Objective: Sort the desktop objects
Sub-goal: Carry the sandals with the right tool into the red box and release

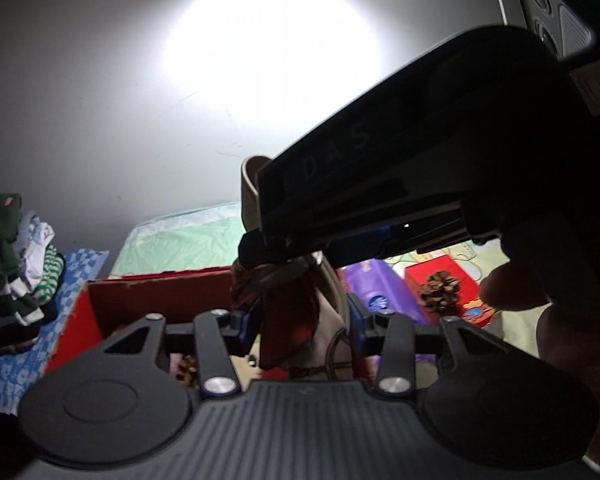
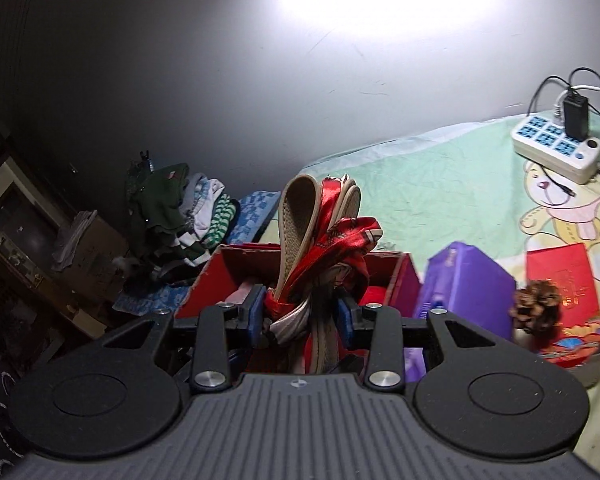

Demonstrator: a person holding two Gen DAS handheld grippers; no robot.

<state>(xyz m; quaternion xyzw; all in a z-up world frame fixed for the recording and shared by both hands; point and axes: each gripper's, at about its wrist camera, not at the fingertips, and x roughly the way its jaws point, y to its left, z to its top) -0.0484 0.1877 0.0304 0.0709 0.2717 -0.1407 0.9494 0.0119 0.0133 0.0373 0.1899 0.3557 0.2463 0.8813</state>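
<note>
Red-scarfed insoles (image 2: 320, 240) stand upright, clamped by right gripper (image 2: 302, 320) fingers (image 2: 256, 312).

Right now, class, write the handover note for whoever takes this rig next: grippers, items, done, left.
Right gripper: shut on the insoles, a pair tied with a red scarf, held upright over the red box.
Left gripper: closed on the same bundle.
Some items already lie in the box.
Outside it: purple pack, pinecone, red envelope.
Left: lower the insoles into the box, then sort the rest.
</note>
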